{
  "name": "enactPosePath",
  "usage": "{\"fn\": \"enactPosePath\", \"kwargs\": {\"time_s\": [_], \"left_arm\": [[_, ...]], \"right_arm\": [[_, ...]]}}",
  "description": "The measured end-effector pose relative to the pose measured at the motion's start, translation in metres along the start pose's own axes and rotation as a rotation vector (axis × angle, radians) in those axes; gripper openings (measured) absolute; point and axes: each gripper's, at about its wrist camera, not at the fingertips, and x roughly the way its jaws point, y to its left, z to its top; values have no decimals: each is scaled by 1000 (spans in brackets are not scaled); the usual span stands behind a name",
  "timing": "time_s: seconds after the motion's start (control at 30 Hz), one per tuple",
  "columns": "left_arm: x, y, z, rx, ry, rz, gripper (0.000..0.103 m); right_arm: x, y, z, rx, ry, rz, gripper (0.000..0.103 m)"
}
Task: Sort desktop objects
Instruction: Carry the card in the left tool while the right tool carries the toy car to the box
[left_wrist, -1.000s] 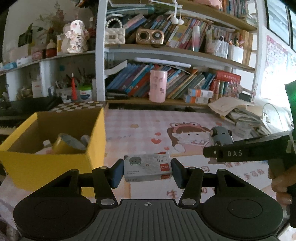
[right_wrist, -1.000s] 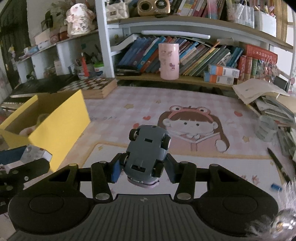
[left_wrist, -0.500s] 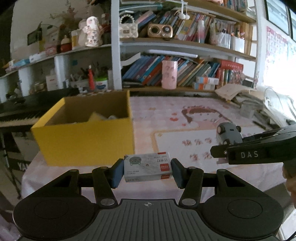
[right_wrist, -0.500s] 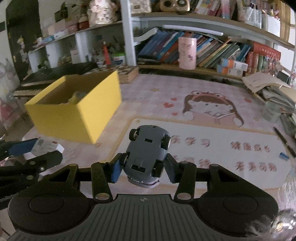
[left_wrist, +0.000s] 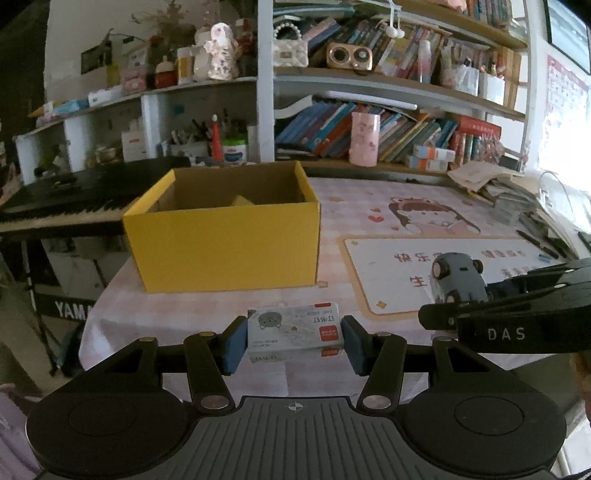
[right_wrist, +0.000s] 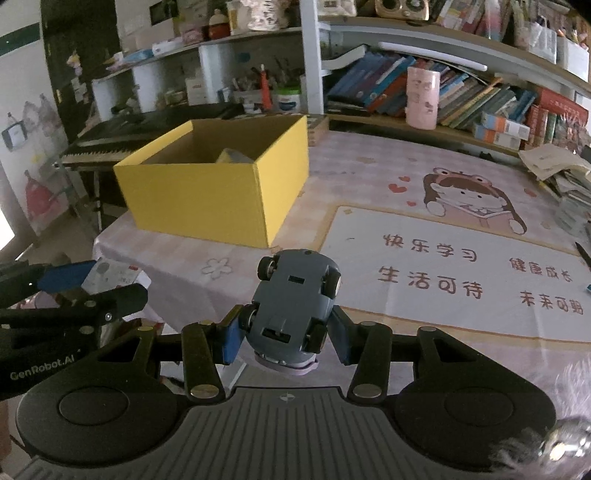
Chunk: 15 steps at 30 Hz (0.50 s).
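My left gripper (left_wrist: 293, 341) is shut on a small grey staple box (left_wrist: 294, 330) with a red label, held above the table's near edge. My right gripper (right_wrist: 286, 338) is shut on a grey toy car (right_wrist: 291, 302), held underside up; the car also shows in the left wrist view (left_wrist: 458, 278). An open yellow cardboard box (left_wrist: 225, 243) stands on the table ahead and left, with some items inside that are mostly hidden. It also shows in the right wrist view (right_wrist: 218, 192). Both grippers are well back from the box.
A cartoon desk mat (right_wrist: 461, 266) covers the table to the right. A pink cup (left_wrist: 364, 139) and books stand on the shelf behind. A black piano keyboard (left_wrist: 74, 201) is left of the table. Papers and pens (left_wrist: 532, 218) pile at the right edge.
Both grippers have pulled back from the yellow box toward the table's near edge, still holding the staple box and the toy car. The box now looks farther away.
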Motion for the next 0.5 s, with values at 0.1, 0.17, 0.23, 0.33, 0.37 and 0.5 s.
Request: {"fn": "enactPosePath", "kwargs": {"time_s": [0.1, 0.17, 0.23, 0.33, 0.37, 0.5], "left_arm": [[-3, 5, -2, -12, -3, 6, 54], [-5, 10, -2, -23, -7, 13, 54], [-7, 14, -4, -33, -7, 19, 54], [-9, 20, -4, -42, -10, 32, 54], [-10, 21, -4, -44, -12, 37, 54], [-11, 27, -4, -55, -10, 55, 54]], "right_arm": [[0, 7, 0, -15, 0, 9, 45], [0, 13, 1, -28, 0, 17, 45], [0, 17, 1, -38, -1, 24, 45], [2, 23, 2, -51, -1, 36, 45], [3, 25, 3, -56, -1, 41, 45], [5, 34, 5, -78, -2, 59, 45]]}}
